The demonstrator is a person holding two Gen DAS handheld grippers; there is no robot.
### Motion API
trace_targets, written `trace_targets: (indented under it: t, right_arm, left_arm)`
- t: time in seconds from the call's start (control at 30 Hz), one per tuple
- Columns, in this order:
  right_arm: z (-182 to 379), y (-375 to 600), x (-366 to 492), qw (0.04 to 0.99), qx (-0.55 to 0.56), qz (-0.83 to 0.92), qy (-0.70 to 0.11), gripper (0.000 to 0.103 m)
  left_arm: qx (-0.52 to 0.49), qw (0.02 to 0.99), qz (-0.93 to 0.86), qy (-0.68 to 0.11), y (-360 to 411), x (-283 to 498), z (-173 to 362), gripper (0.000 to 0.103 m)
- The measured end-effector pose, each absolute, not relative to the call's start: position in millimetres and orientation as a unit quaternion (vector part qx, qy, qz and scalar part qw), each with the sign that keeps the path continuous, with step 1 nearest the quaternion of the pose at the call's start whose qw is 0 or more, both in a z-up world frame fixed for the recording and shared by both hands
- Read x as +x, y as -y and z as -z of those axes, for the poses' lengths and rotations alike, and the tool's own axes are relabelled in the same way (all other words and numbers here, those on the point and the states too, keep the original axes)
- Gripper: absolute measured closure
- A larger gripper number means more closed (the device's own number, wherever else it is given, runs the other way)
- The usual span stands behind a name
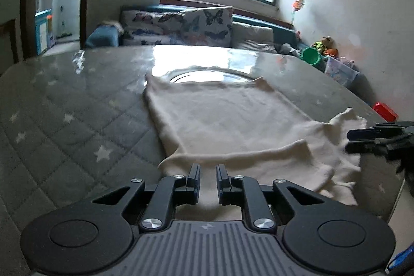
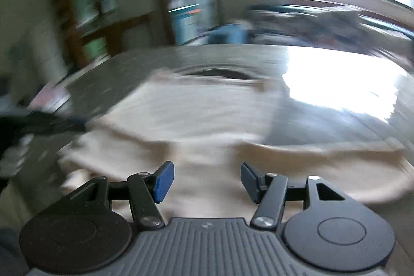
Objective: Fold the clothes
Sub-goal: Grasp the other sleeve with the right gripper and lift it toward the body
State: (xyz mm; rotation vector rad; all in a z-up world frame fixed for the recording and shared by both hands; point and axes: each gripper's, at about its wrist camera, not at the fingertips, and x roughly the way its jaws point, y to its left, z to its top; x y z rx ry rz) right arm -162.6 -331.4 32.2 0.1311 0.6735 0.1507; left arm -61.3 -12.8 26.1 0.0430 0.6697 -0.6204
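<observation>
While the cream shirt (image 1: 227, 120) lies spread across the middle of the frame on the quilted table cover (image 1: 64, 120), I hold the left tongs (image 1: 208, 172) low at its near hem, jaws narrowly parted with cloth between them; whether they pinch it I cannot tell. At the right edge of that view the shirt's corner is rumpled, beside the right tongs (image 2: 205, 179). Their own view is blurred; the jaws stand wide apart over the cloth, holding nothing, placed, I judge, to take that corner for a fold.
</observation>
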Motion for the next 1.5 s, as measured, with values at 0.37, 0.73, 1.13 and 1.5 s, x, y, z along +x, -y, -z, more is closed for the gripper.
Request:
trace_targets:
  t: [0.37, 0.73, 1.13, 1.5]
  right_arm:
    - [-11, 467, -184, 0.919, 0.187, 0.188, -0.293, 0.051]
    - [-2, 471, -165, 0.917, 0.197, 0.208, -0.277, 0.096]
    - [-88, 403, -165, 0.944, 0.259, -0.014, -0.203, 0.096]
    - [-92, 264, -113, 0.926, 0.185, -0.195, -0.264, 0.096]
  left_arm:
    - [0.053, 0.894, 0.314, -0.314, 44, -71, -31, 0.084]
    - [0.054, 0.897, 0.306, -0.314, 41, -73, -34, 0.078]
    - [0.044, 0.897, 0.308, -0.315, 34, -73, -30, 0.077]
    - [0.021, 0.903, 0.293, -0.313, 9, -81, -27, 0.077]
